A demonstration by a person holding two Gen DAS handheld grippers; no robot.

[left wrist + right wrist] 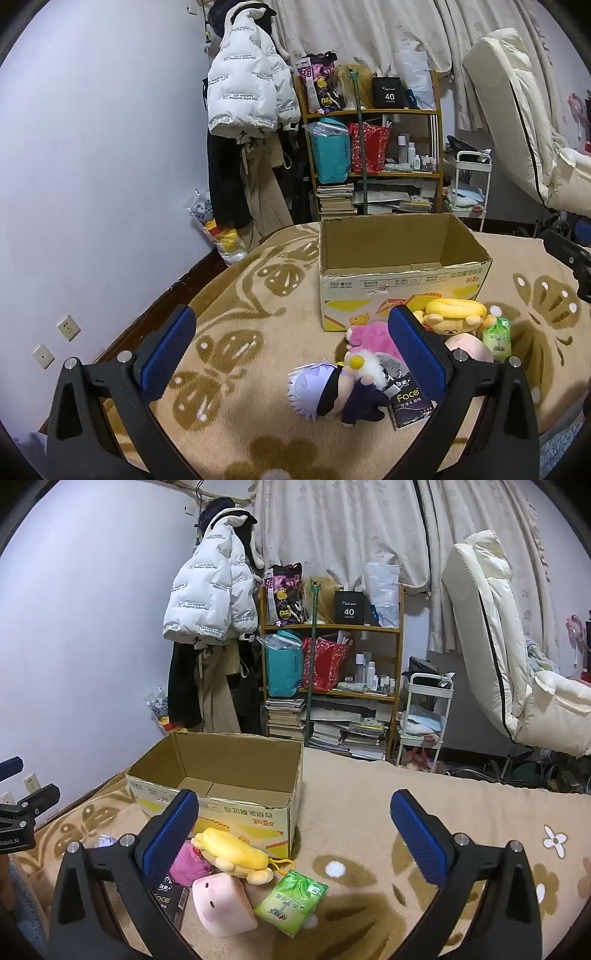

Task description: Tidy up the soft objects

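Hovering with fingers spread wide and empty, left gripper (291, 350) and right gripper (295, 834), before cardboard box (399, 291) fronted by yellow plush (232, 853).

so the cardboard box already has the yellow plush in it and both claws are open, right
Not quite. The cardboard box is empty; the yellow plush still lies on the blanket in front of it, beside the pink plush and green tissue pack. The right wrist view shows this. Both the left claw and right claw are open.
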